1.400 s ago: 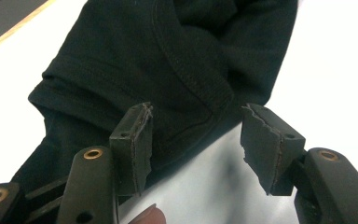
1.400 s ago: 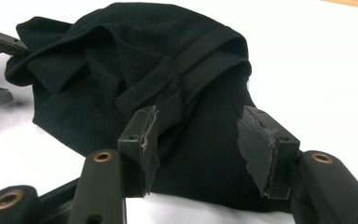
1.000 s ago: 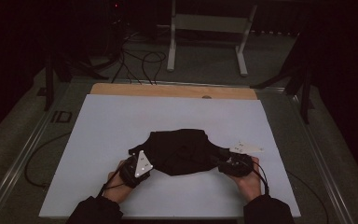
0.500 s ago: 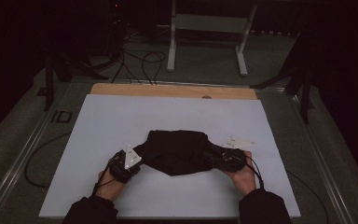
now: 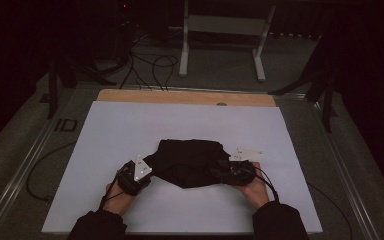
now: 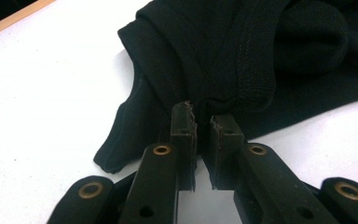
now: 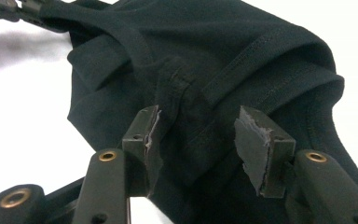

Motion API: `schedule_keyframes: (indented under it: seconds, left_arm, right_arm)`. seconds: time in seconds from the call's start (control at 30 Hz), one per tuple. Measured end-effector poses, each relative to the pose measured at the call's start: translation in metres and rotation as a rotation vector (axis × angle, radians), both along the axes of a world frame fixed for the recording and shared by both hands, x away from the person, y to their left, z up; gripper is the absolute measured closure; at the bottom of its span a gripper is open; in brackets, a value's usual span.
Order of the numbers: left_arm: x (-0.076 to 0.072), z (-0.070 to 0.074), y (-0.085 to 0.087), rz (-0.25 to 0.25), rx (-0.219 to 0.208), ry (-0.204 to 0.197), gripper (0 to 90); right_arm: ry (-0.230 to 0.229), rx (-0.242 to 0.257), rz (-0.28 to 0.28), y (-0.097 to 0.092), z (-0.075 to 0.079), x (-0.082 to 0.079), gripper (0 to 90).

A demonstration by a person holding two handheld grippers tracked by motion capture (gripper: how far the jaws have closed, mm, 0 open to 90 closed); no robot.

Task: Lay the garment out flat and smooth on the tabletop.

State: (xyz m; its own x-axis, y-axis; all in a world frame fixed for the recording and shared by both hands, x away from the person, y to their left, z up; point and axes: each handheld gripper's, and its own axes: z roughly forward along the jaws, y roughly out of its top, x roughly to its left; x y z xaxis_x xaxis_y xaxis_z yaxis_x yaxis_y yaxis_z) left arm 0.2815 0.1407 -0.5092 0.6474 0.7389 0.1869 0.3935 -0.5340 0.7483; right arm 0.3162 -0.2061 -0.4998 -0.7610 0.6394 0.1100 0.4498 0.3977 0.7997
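Left tool (image 6: 203,122) pinches my black garment's (image 5: 190,161) hem; right tool (image 7: 200,135) stands half-wide around a fold, ungripped. Folding looks partly done.

I am working in what appears to be a laboratory or recording studio rather than a home. The white work table (image 5: 105,150) has a bare wooden strip (image 5: 185,97) along its far edge and sits within a metal frame rail (image 5: 20,170). Beyond it, loose black cables (image 5: 150,65) lie coiled on a grey carpeted floor (image 5: 220,75), beside the feet of a pale metal stand (image 5: 220,25). Dark stand legs (image 5: 325,85) rise at either side, and the surroundings fall into darkness, with only the table lit.
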Motion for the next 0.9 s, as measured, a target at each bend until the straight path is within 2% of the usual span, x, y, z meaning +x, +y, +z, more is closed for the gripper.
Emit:
schedule_keyframes:
  seconds: [0.13, 0.2, 0.27, 0.37, 0.43, 0.57, 0.73, 0.9]
  left_arm:
    - [0.000, 0.000, 0.000, 0.003, -0.001, -0.003, 82.0]
    - [0.000, 0.000, -0.001, 0.005, -0.005, -0.007, 82.1]
    - [0.000, 0.001, 0.000, 0.006, -0.006, -0.010, 82.2]
    - [0.000, 0.003, 0.001, 0.010, -0.035, -0.007, 82.6]
    - [0.001, 0.004, 0.002, 0.015, -0.078, 0.004, 82.8]
    - [0.004, 0.007, 0.005, 0.025, -0.135, 0.016, 83.2]
    - [0.007, 0.017, 0.010, 0.040, -0.194, 0.013, 83.4]
    - [0.014, 0.025, 0.013, 0.050, -0.250, 0.013, 83.5]
  right_arm:
    - [0.030, 0.038, 0.013, -0.002, -0.005, 0.006, 50.0]
    - [0.044, 0.044, 0.010, 0.000, -0.007, 0.007, 53.5]
    - [0.050, 0.047, 0.024, -0.001, -0.008, 0.008, 64.8]
    - [0.021, 0.042, 0.024, -0.001, -0.003, 0.005, 79.1]
    - [0.005, 0.048, 0.015, -0.002, 0.002, 0.004, 82.3]
    - [-0.024, 0.063, -0.004, -0.006, 0.012, 0.004, 83.3]
    - [-0.047, 0.121, -0.025, -0.012, 0.025, 0.008, 83.4]
    - [-0.047, 0.186, -0.045, -0.016, 0.035, 0.016, 83.5]
